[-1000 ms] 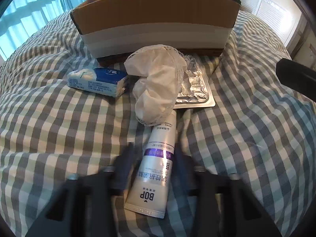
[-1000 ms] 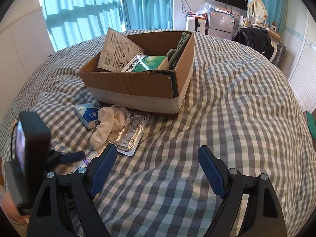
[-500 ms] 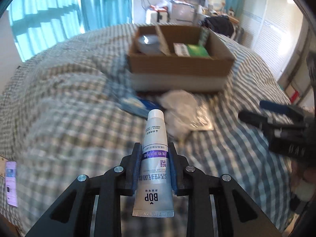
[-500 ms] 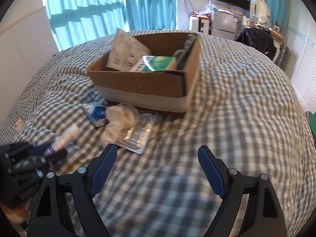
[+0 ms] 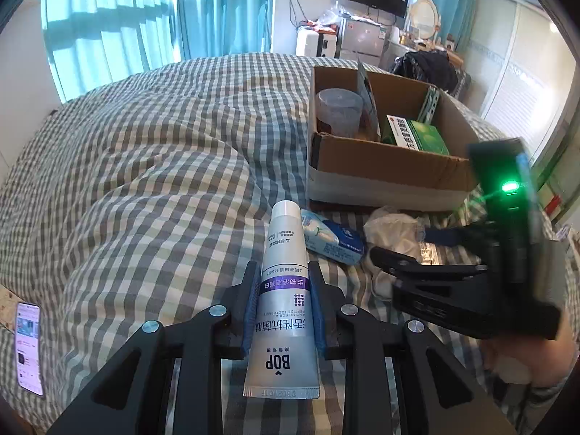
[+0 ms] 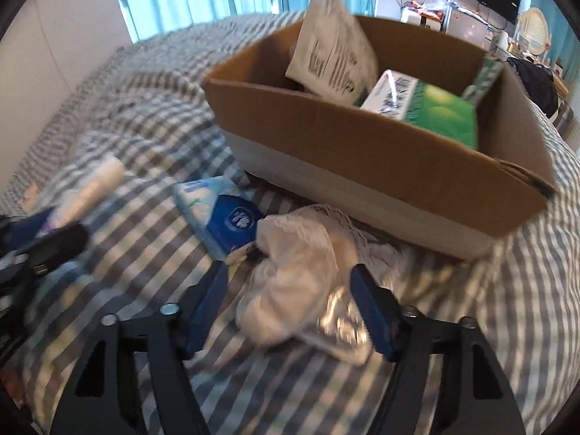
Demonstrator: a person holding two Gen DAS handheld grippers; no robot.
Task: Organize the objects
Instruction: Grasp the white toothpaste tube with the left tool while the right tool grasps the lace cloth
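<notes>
Left gripper (image 5: 284,302) clamps the toothpaste tube (image 5: 284,297); right gripper (image 6: 290,301), spread wide, straddles the white cloth (image 6: 297,275).

Box (image 5: 384,166) top open w/ room betw. cup (image 5: 339,112) & green carton (image 5: 417,134); tissue pack (image 5: 331,235), cloth (image 5: 393,228) crowd its front.

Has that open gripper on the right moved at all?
Yes. The right gripper has moved toward the cardboard box, now straddling the white cloth.
</notes>
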